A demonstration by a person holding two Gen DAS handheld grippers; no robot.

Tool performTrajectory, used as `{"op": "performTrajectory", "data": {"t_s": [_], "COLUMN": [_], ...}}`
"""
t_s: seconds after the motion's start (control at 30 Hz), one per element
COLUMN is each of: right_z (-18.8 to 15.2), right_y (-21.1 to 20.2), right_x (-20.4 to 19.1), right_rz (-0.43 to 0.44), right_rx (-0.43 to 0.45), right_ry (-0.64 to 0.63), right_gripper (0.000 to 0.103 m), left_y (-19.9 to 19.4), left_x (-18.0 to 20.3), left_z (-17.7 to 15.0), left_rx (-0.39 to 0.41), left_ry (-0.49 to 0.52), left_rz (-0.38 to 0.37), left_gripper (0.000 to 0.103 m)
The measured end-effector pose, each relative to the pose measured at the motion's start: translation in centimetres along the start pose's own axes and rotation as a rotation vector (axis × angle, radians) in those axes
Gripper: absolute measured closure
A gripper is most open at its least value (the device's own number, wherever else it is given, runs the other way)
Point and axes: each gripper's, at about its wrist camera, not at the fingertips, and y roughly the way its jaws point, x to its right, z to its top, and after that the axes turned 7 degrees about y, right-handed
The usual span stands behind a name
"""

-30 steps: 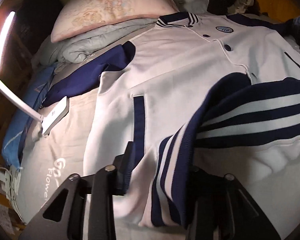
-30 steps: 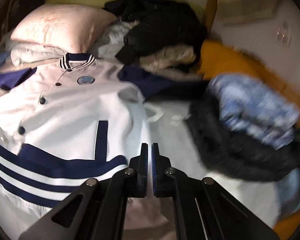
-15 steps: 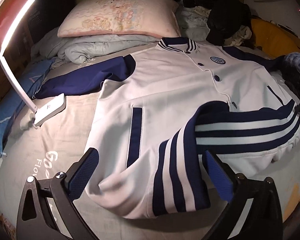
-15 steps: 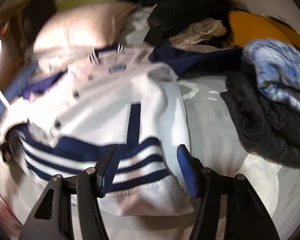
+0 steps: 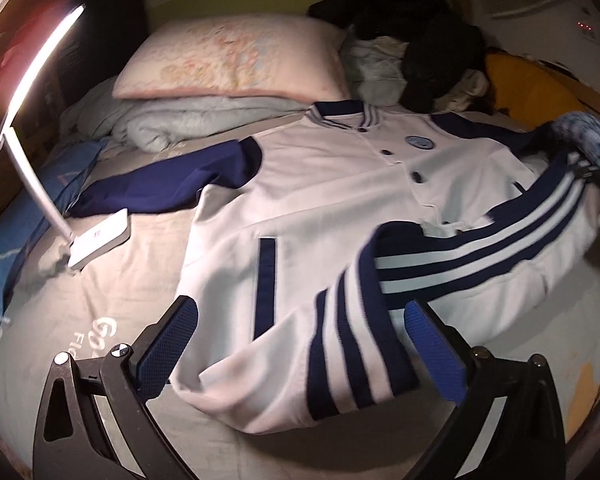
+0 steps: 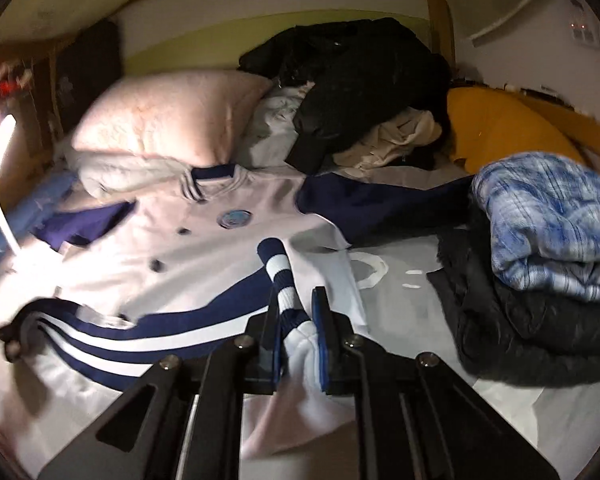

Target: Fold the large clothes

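Observation:
A white varsity jacket (image 5: 332, 184) with navy sleeves and a navy-and-white striped hem lies face up on the bed, its hem folded up over the lower body. My left gripper (image 5: 300, 332) is open and empty, its blue pads either side of the folded hem near the bed's front. My right gripper (image 6: 296, 320) is shut on the jacket's striped hem corner (image 6: 278, 268), lifting it a little at the jacket's right side. The jacket body also shows in the right wrist view (image 6: 204, 256).
A lit white desk lamp (image 5: 100, 236) stands on the grey sheet at the left. A pink pillow (image 5: 236, 60) and a pile of dark clothes (image 5: 416, 52) lie at the head. A blue garment on a dark one (image 6: 548, 220) lies at the right.
My left gripper let go of the hem, opened and drew back. My right gripper opened, moved onto the hem's right corner and closed on it.

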Motion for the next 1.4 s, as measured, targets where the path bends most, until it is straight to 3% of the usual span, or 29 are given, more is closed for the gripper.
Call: {"op": "performTrajectory", "data": {"t_s": [0.13, 0.27, 0.33, 0.4, 0.5, 0.53, 0.6, 0.7, 0.77, 0.83, 0.9, 0.97, 1.2, 1.4], "right_z": [-1.6, -2.0, -1.9, -2.0, -2.0, -1.9, -1.9, -1.7, -1.4, -1.4, -1.4, -1.5, -1.2, -1.4], "right_y": [4.1, 1.9, 0.9, 0.2, -0.4, -0.7, -0.9, -1.3, -1.7, -1.9, -2.1, -2.2, -3.0, -3.8], "right_x": [0.0, 0.5, 0.9, 1.5, 1.7, 1.8, 1.6, 1.7, 1.6, 1.3, 1.1, 0.8, 2.4, 1.6], "right_rz": [-0.085, -0.077, -0.064, -0.036, -0.010, -0.033, -0.083, -0.117, -0.103, -0.088, -0.081, -0.083, -0.084, -0.084], "right_rx": [-0.161, -0.131, -0.118, -0.126, -0.123, -0.104, -0.073, -0.037, -0.024, -0.019, -0.010, -0.008, 0.019, 0.064], "right_ry": [0.025, 0.008, 0.025, 0.060, 0.078, 0.064, 0.037, 0.021, 0.025, 0.016, 0.003, -0.010, 0.103, 0.077], "right_gripper": [0.090, 0.089, 0.087, 0.087, 0.081, 0.077, 0.071, 0.054, 0.045, 0.038, 0.031, 0.026, 0.025, 0.005], "left_y": [0.4, 1.5, 2.2, 2.2, 1.8, 1.7, 1.9, 3.3, 4.0, 4.2, 4.2, 4.2, 1.4, -0.3], "left_x": [1.3, 3.1, 3.9, 3.5, 1.4, 0.5, -1.2, -3.5, -3.5, -2.5, -2.0, -2.0, -1.0, -0.1], "left_z": [-0.2, -1.2, -1.7, -1.7, -1.2, -1.0, -0.8, -0.8, -1.0, -0.8, -0.7, -0.7, -0.3, 0.0], "left_rx": [-0.034, -0.082, -0.106, -0.086, -0.068, -0.057, -0.056, -0.105, -0.126, -0.098, -0.093, -0.103, -0.017, 0.052], "left_ry": [0.071, 0.128, 0.178, 0.161, 0.061, 0.029, -0.016, -0.086, -0.077, -0.018, -0.001, -0.028, -0.063, -0.065], "left_rz": [-0.005, -0.025, 0.089, 0.124, 0.188, 0.237, 0.310, 0.298, 0.361, 0.453, 0.399, 0.359, 0.223, 0.135], "left_gripper": [0.000, 0.000, 0.001, 0.001, 0.020, 0.026, 0.027, 0.032, 0.033, 0.033, 0.029, 0.015, 0.009, 0.006]}}
